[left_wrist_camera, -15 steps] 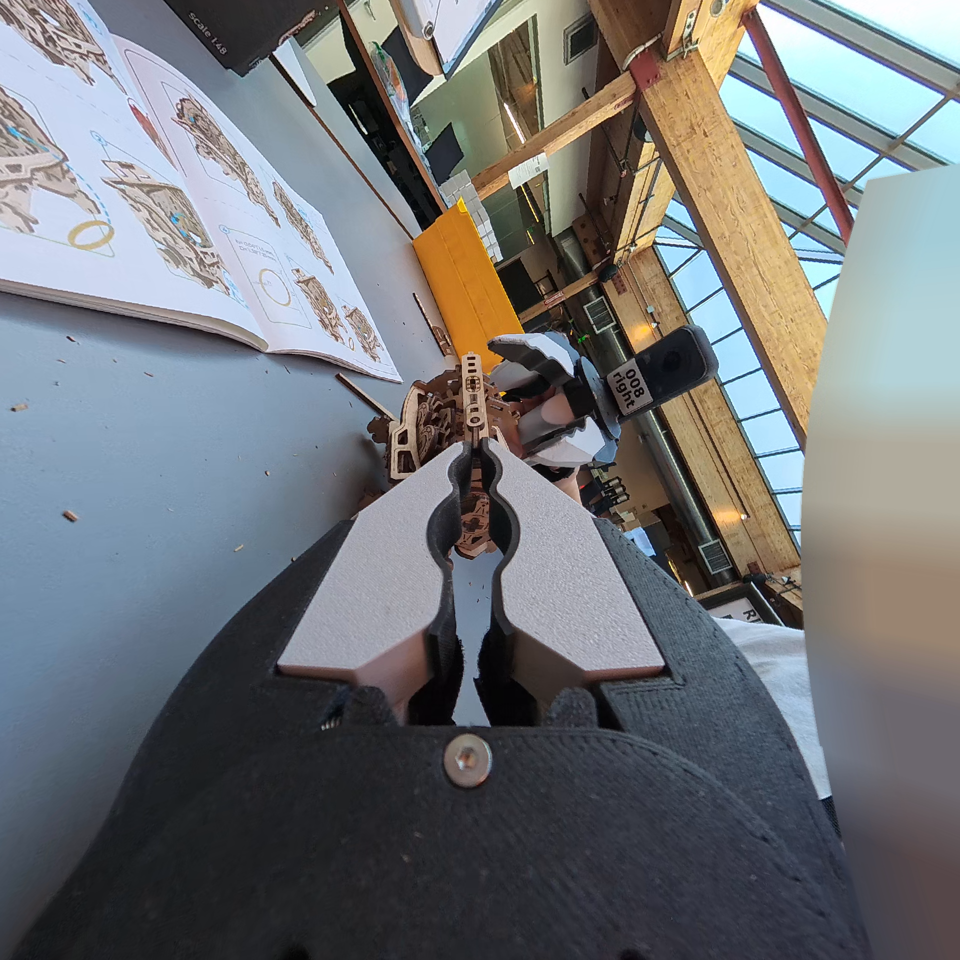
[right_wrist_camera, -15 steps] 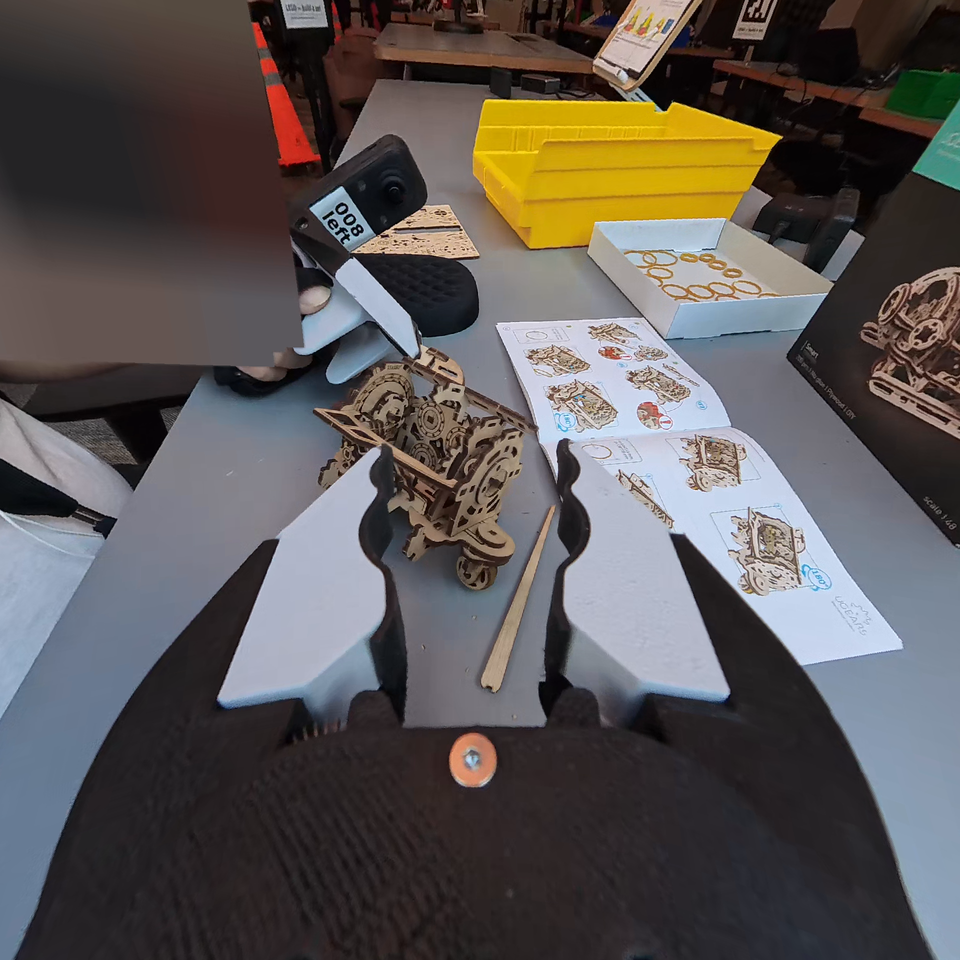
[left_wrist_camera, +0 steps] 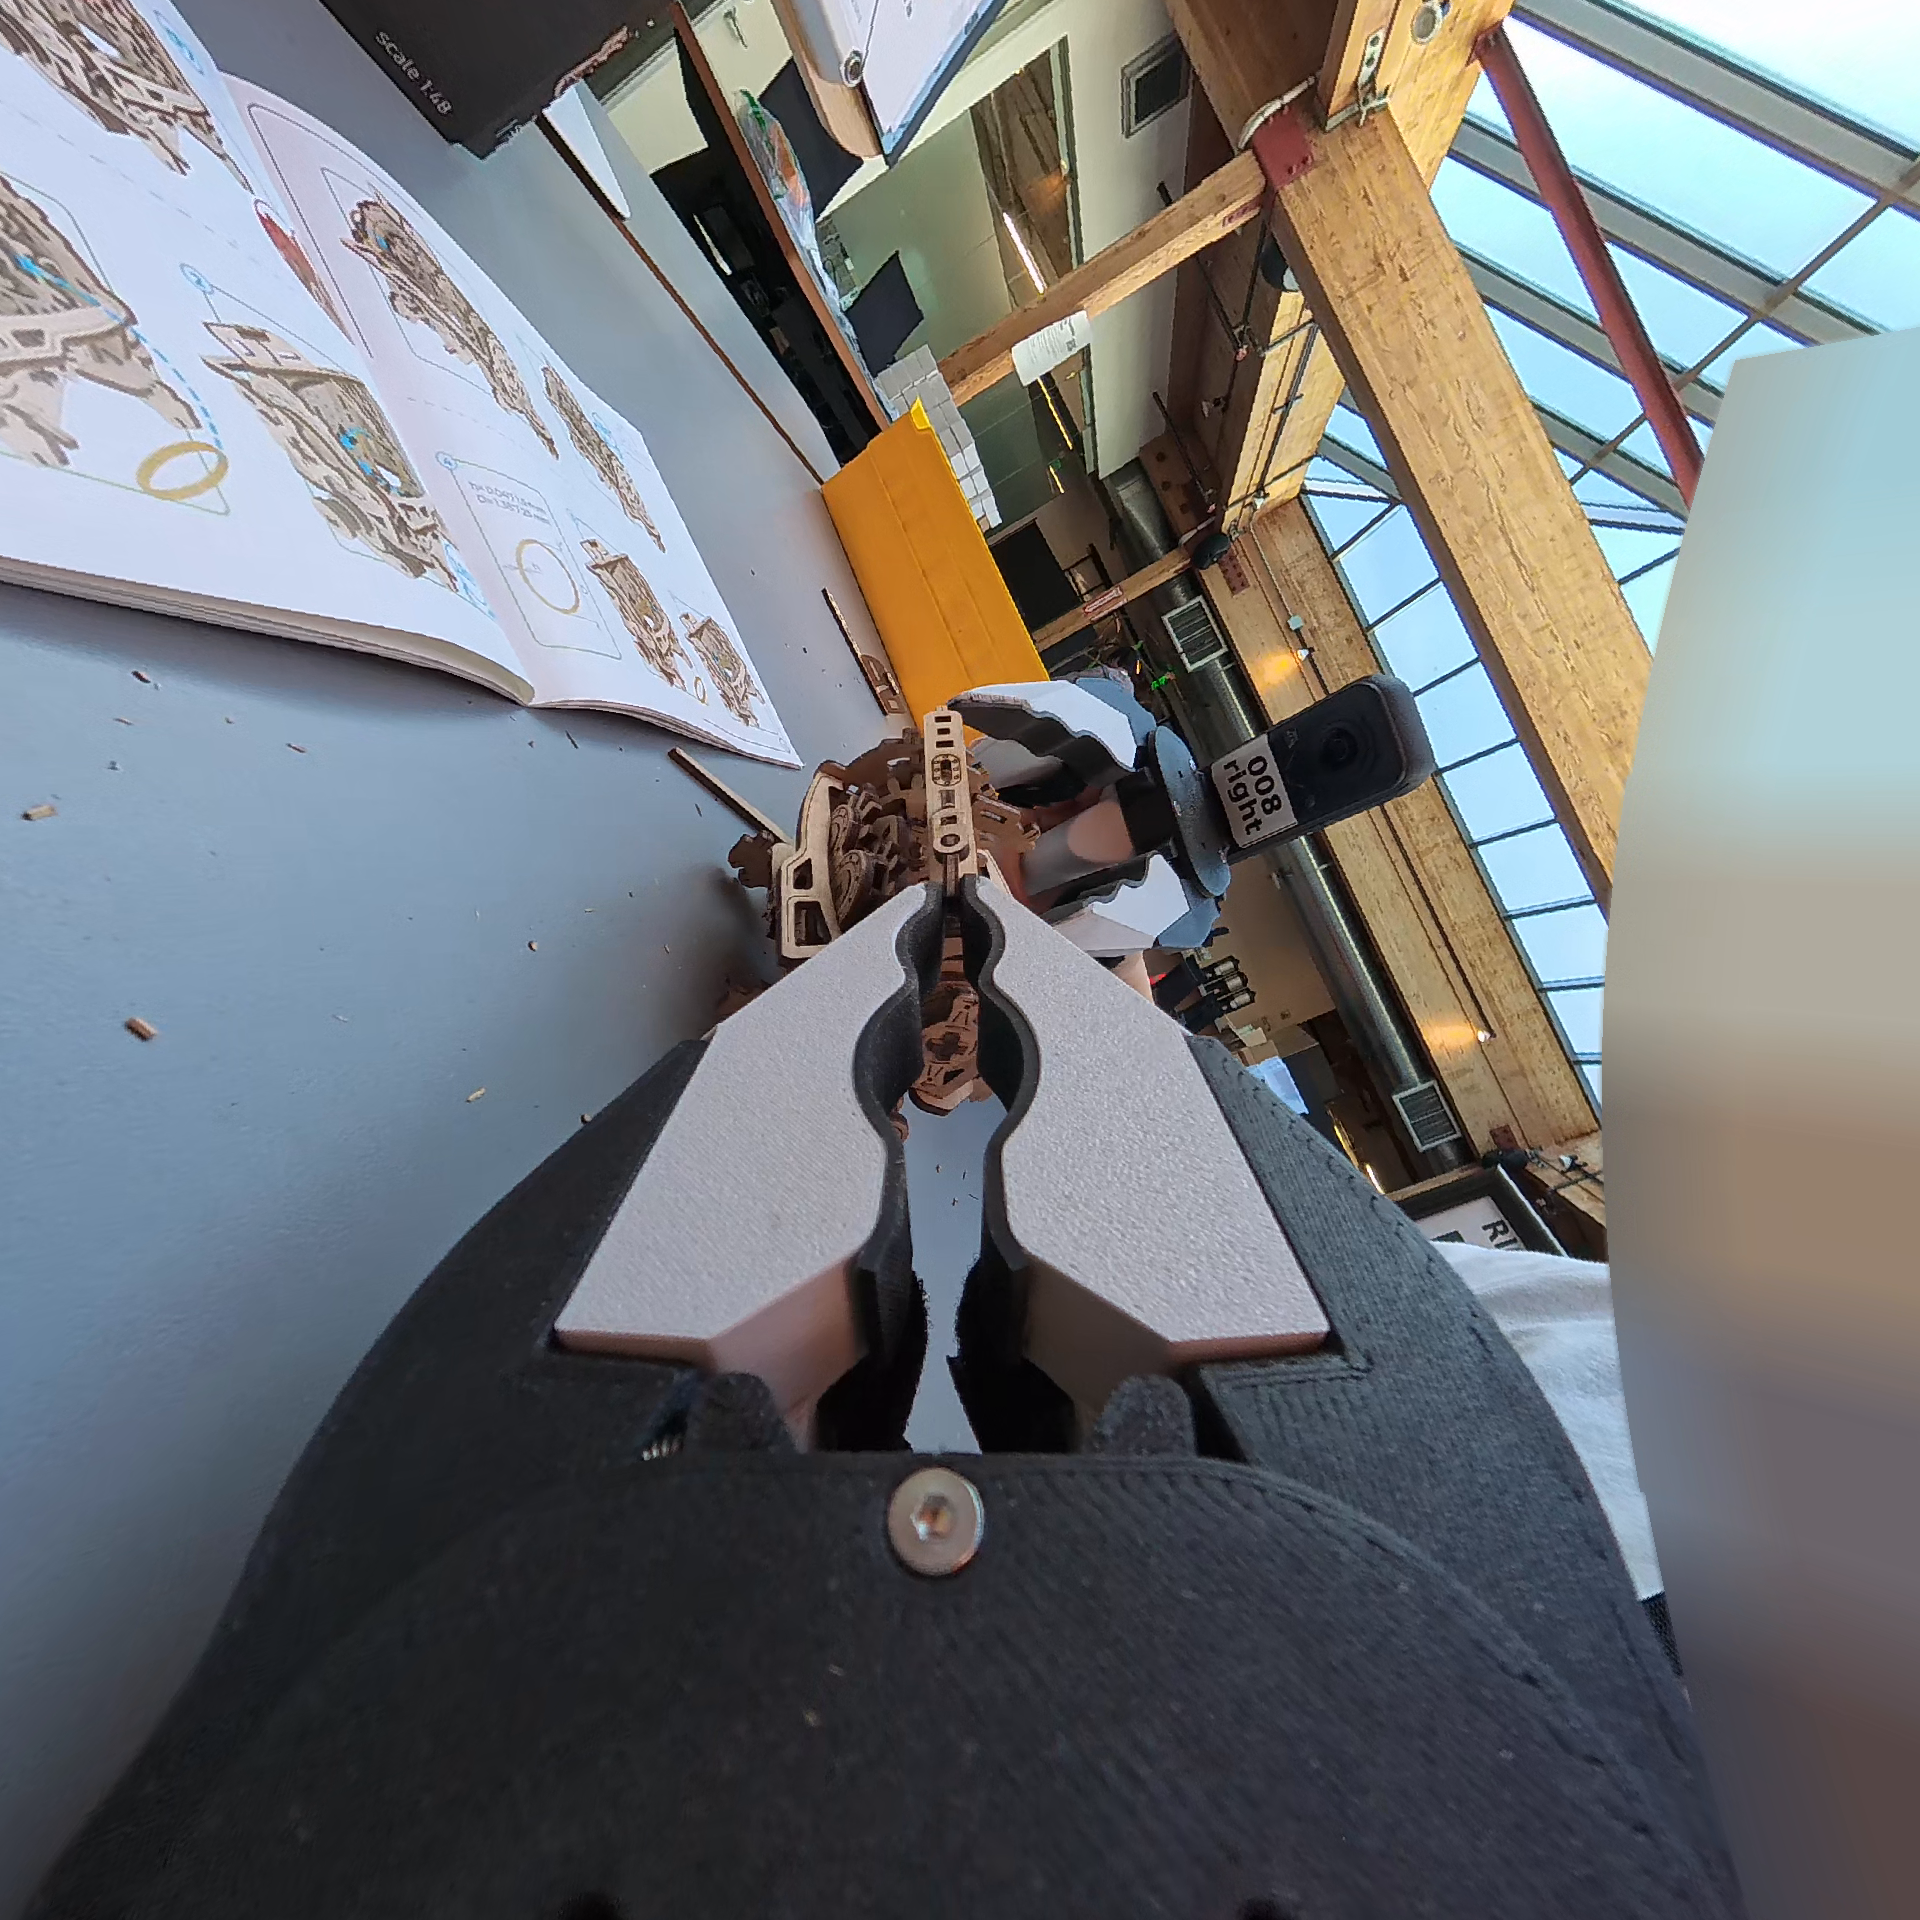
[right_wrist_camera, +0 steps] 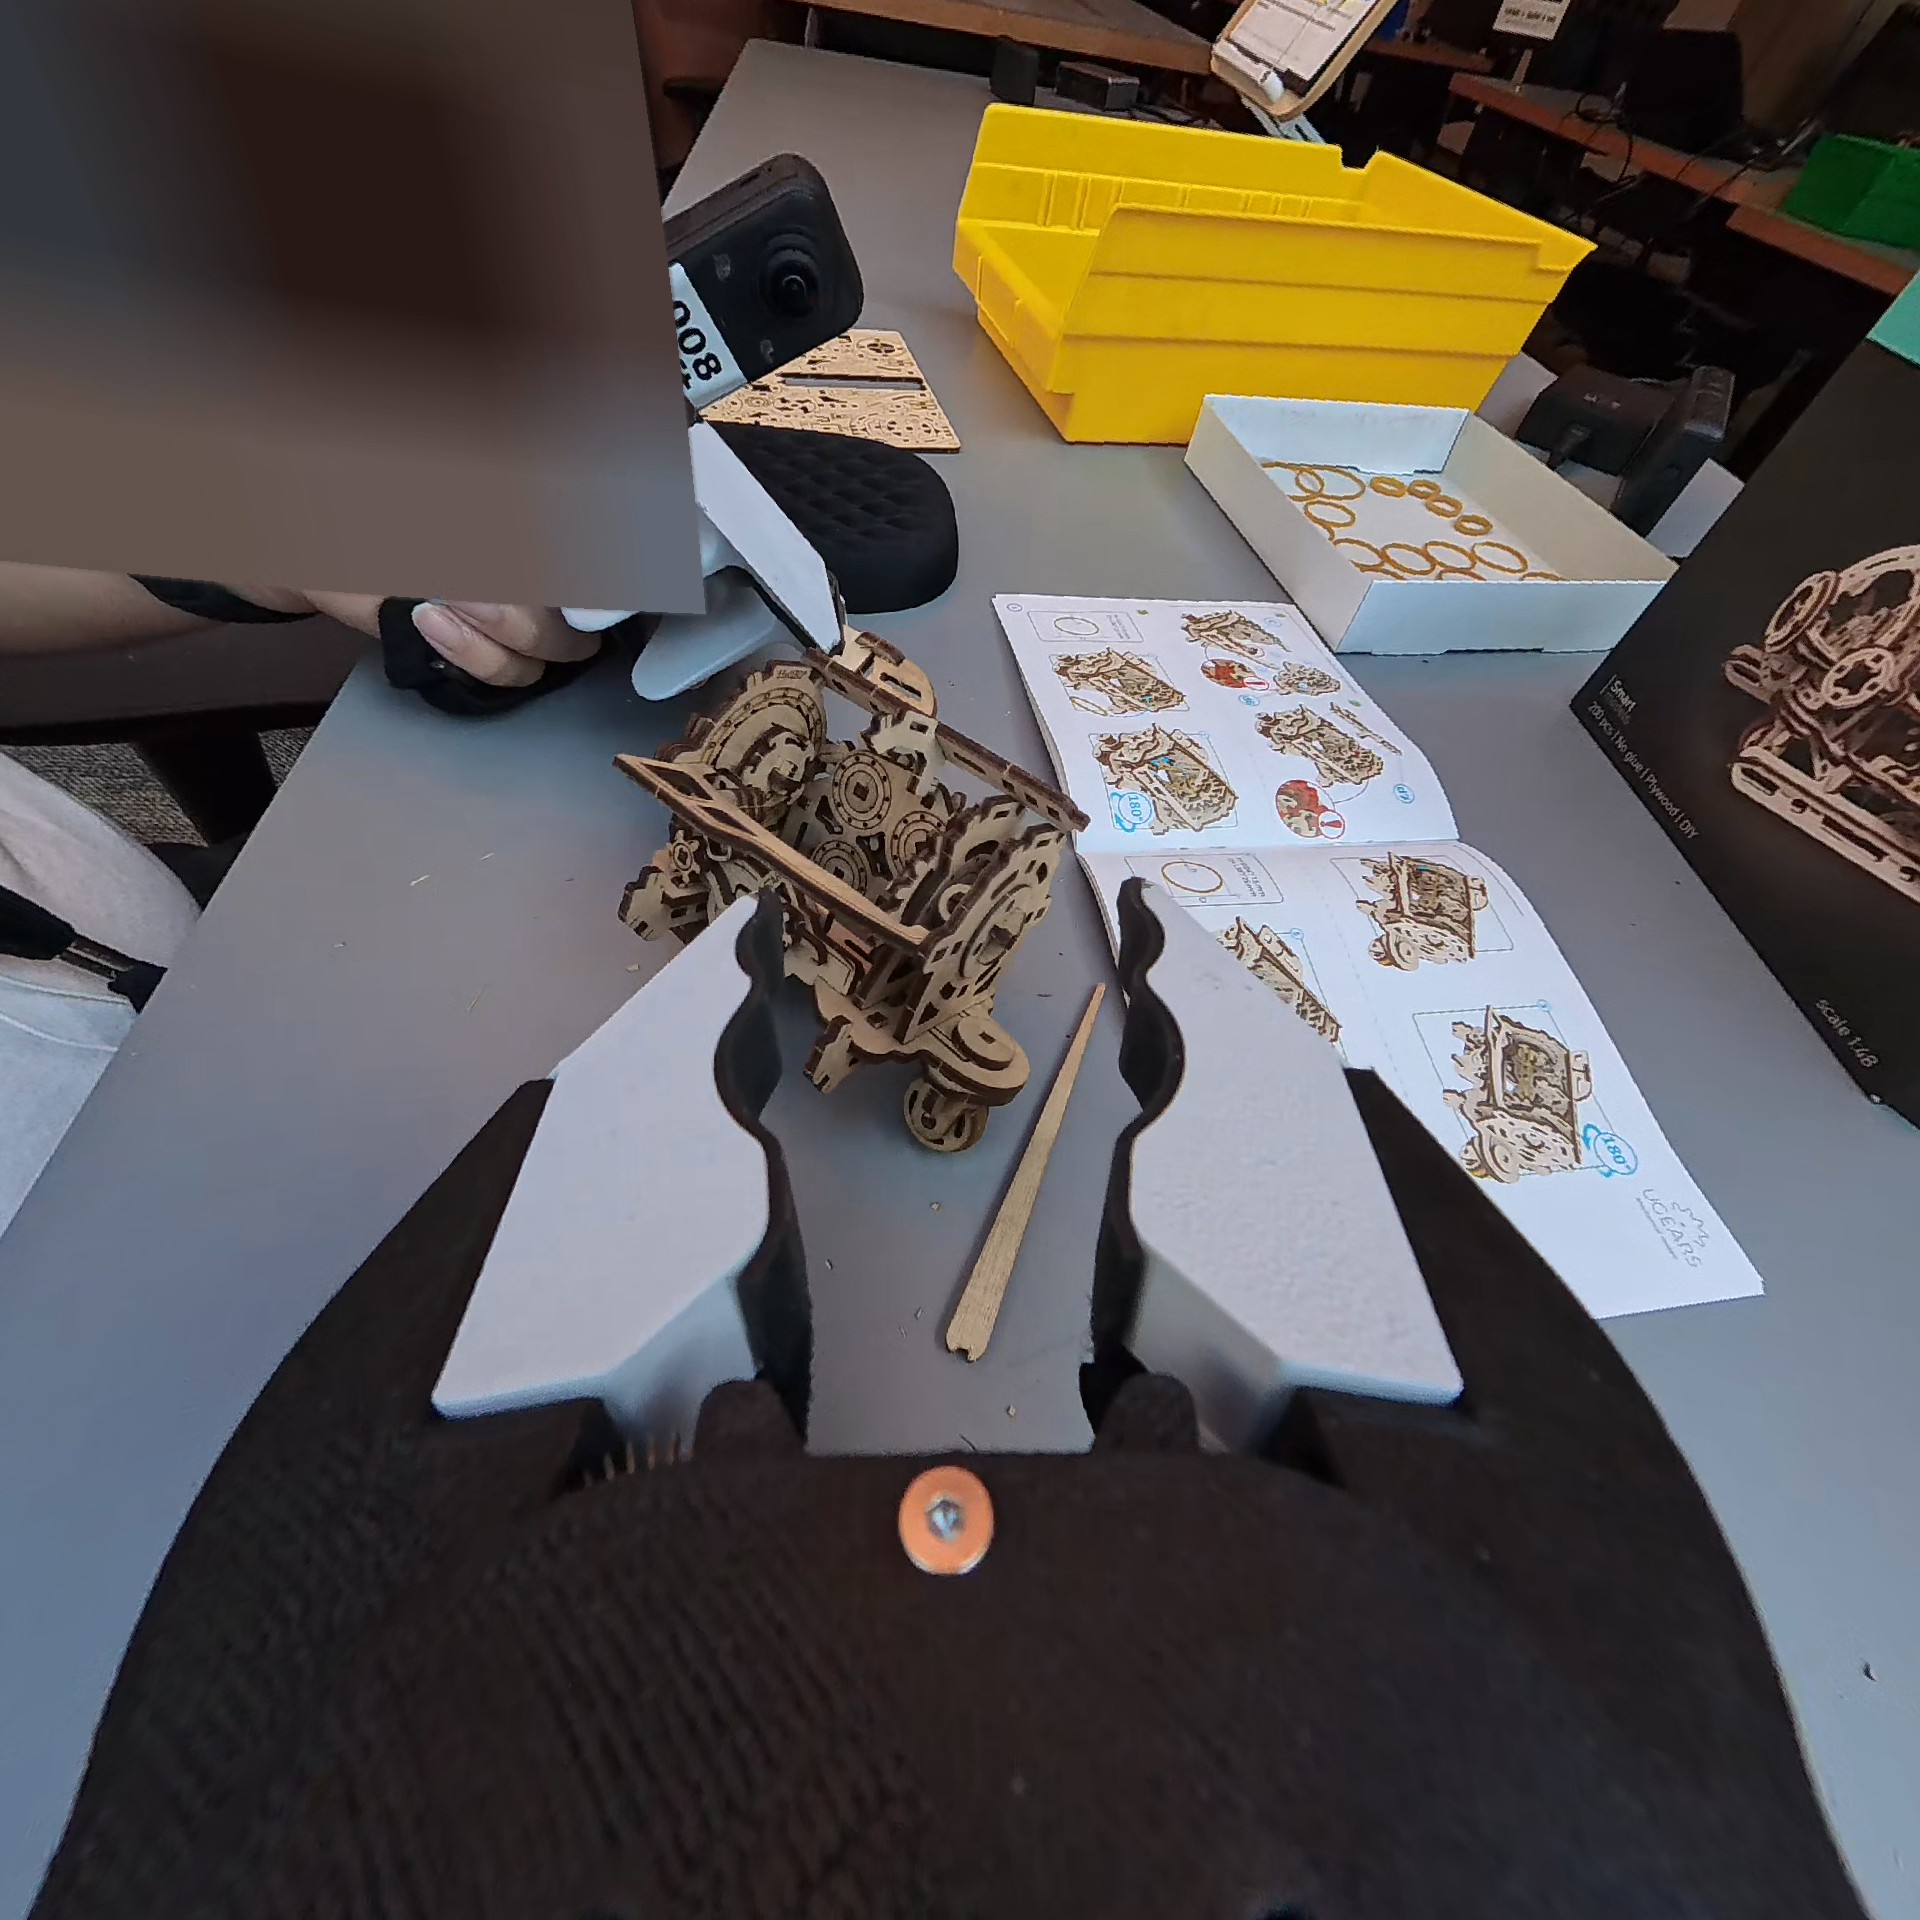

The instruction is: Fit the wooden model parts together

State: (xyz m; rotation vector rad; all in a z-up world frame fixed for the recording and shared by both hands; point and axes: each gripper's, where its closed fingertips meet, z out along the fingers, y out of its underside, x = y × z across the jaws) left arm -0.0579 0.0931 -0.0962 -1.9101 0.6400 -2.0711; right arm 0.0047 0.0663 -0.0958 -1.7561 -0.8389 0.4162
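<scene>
The wooden model (right_wrist_camera: 862,831), a gear-filled frame on small wheels, stands tilted on the grey table (right_wrist_camera: 416,1039). My left gripper (left_wrist_camera: 948,896) is shut on the thin slotted bar at the model's top edge; it also shows in the right wrist view (right_wrist_camera: 816,623), pinching that bar from the far left. My right gripper (right_wrist_camera: 945,902) is open and empty, just short of the model's near side, with its fingers either side of the wheel end. It also shows in the left wrist view (left_wrist_camera: 1049,821) behind the model. A loose tapered wooden stick (right_wrist_camera: 1029,1174) lies between my right fingers.
An open instruction booklet (right_wrist_camera: 1299,883) lies right of the model. A white tray (right_wrist_camera: 1621,582) of rings, a yellow bin (right_wrist_camera: 1247,281) and a black box (right_wrist_camera: 1787,727) stand at the back right. A wooden parts sheet (right_wrist_camera: 842,395) and black pad (right_wrist_camera: 862,520) lie behind. A person's hand (right_wrist_camera: 488,634) is at left. From my right tips it is roughly 8 cm to the loose tapered wooden stick (right_wrist_camera: 1029,1174); from my left, 12 cm.
My right gripper has moved forward, closer to the model, still open. My left gripper keeps its hold on the model's top bar and has barely shifted.
</scene>
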